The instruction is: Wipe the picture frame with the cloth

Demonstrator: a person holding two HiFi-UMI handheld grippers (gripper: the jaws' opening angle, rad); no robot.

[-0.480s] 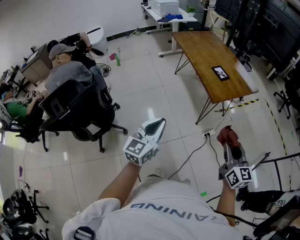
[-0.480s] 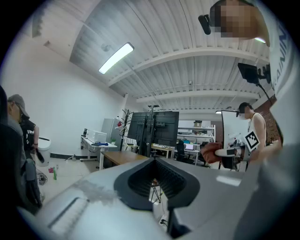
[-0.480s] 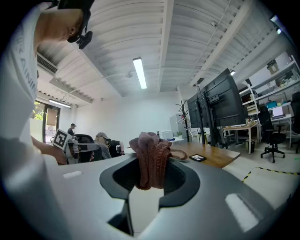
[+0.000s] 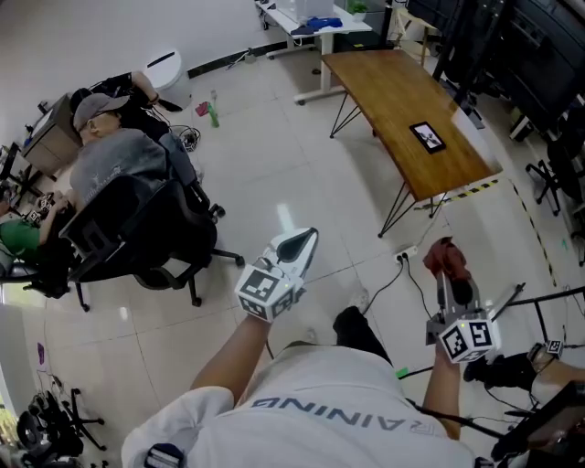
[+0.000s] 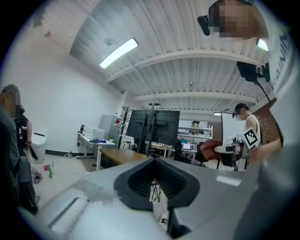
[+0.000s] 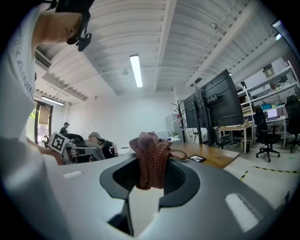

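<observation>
The right gripper (image 4: pixel 447 277) pinched the soft, limp cloth (image 4: pixel 445 258) by a bunched fold; the left gripper (image 4: pixel 304 241) sat pressed together, empty. The picture frame (image 4: pixel 428 137) (probably light and fragile) lay flat on the wooden table (image 4: pixel 384 87), well apart, best steadied by its rim

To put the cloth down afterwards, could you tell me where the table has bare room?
The wooden table is bare from the picture frame to its far end by the white desk, plus a smaller patch at its near end. Crowded: the side by the dark screens.
</observation>
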